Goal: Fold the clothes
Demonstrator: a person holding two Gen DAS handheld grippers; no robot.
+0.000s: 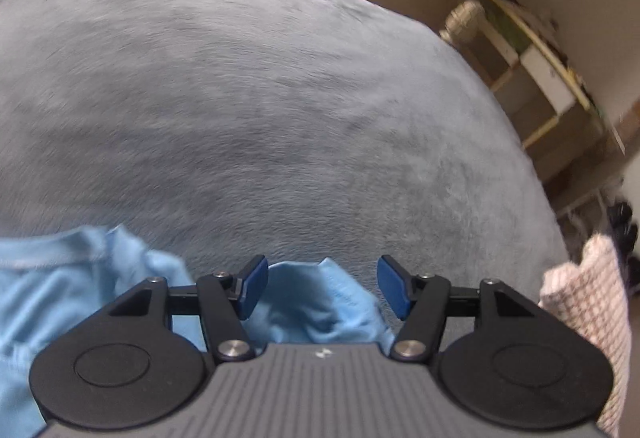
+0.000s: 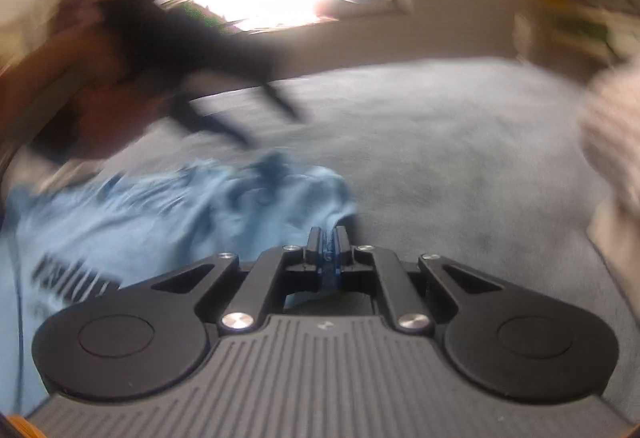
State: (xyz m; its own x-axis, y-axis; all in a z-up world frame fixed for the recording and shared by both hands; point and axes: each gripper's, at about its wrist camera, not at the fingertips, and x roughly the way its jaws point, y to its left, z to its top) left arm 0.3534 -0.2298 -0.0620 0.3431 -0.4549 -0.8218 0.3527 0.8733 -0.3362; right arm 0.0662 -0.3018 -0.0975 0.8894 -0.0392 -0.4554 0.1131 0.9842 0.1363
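While the right gripper (image 2: 329, 238) clamped the blue shirt's (image 2: 168, 214) near edge, the left gripper (image 1: 322, 288), jaws apart over a fold, seemingly needed to close before folding.

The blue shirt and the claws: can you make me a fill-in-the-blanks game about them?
1. The left claw is ____.
2. The right claw is shut on the ____ shirt.
3. The shirt lies on a ____ blanket.
4. Right of the left claw sits a ____ cloth.

Missing words: open; blue; grey; checked
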